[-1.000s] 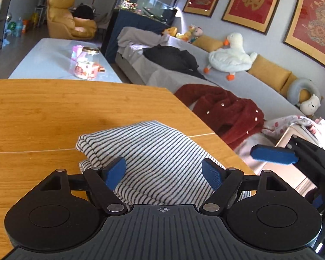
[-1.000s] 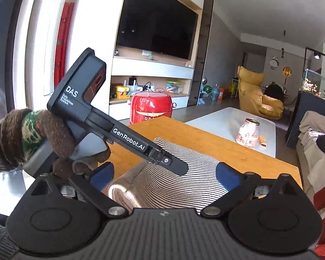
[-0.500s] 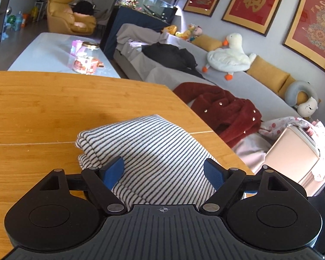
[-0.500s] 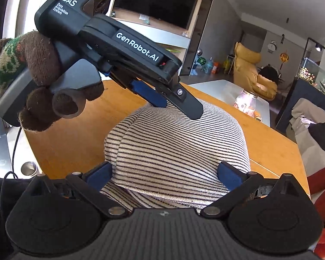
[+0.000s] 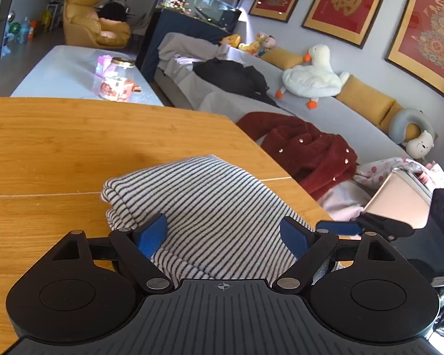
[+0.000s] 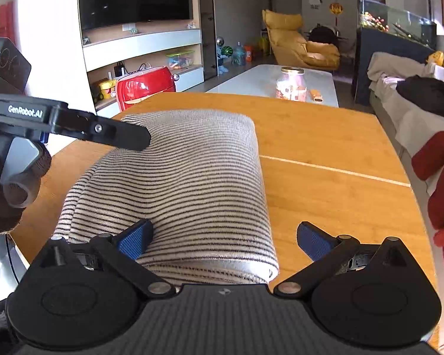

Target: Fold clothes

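Risk of a sprung fold near the table edge.
Left gripper [image 5: 223, 233], jaws just widening, straddles the folded striped garment [image 5: 210, 204] unclamped; the bundle lies by the near edge of the wooden table [image 5: 59, 148]; right gripper [image 6: 223, 238] is spread too, one pad on cloth, and a snag there could drag layers loose.

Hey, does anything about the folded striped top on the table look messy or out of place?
Nothing stands out: the striped top lies folded on the wooden table, inside its edges.
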